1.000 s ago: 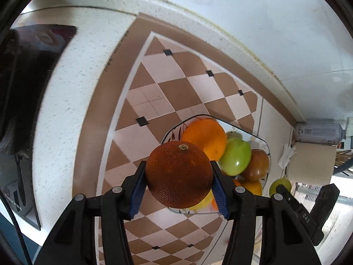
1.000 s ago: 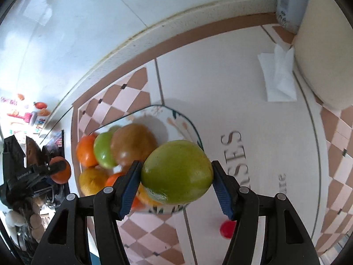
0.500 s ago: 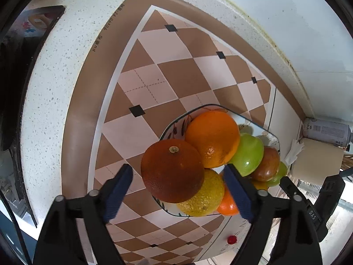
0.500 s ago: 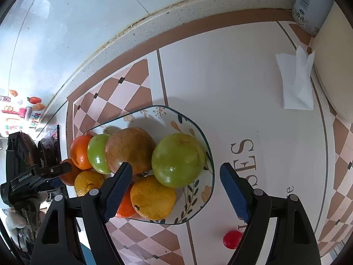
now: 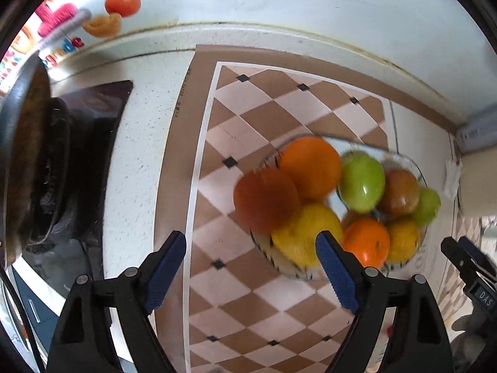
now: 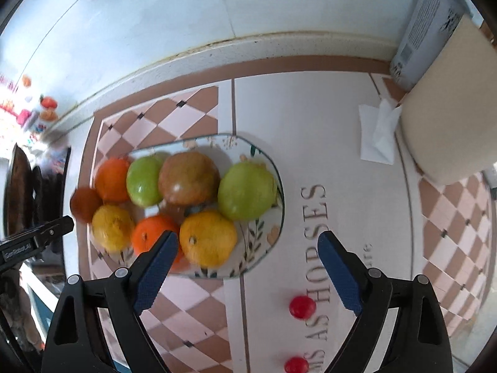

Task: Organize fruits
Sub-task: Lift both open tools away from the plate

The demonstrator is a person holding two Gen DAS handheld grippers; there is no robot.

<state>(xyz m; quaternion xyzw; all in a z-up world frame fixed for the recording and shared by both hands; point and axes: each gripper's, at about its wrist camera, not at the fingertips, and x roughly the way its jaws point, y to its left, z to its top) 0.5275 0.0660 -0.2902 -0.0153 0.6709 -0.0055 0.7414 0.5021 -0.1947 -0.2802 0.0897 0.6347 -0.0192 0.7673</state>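
Observation:
A patterned plate (image 6: pixel 264 242) on the checkered mat holds several fruits. The dark red orange (image 5: pixel 265 200) lies at its left edge (image 6: pixel 84 203), and the large green fruit (image 6: pixel 247 190) sits at its right side. Oranges, a lemon (image 5: pixel 306 233), a green apple (image 5: pixel 362 183) and a brownish apple (image 6: pixel 188 177) fill the space between. My left gripper (image 5: pixel 251 270) hangs open above the mat, its fingers clear of the fruit. My right gripper (image 6: pixel 248 267) has its jaws still opening, nothing between them, above the plate's near rim.
A black stove (image 5: pixel 62 168) with a pan (image 5: pixel 21 155) stands left of the mat. Two small red fruits (image 6: pixel 302 307) lie on the white lettered mat near the right gripper. A folded napkin (image 6: pixel 377 133), a beige board (image 6: pixel 450 108) and a carton (image 6: pixel 425 28) sit at the right.
Both grippers let go: the dark red orange and the large green fruit now rest on the plate. Both grippers opened wide and pulled up and back from the plate.

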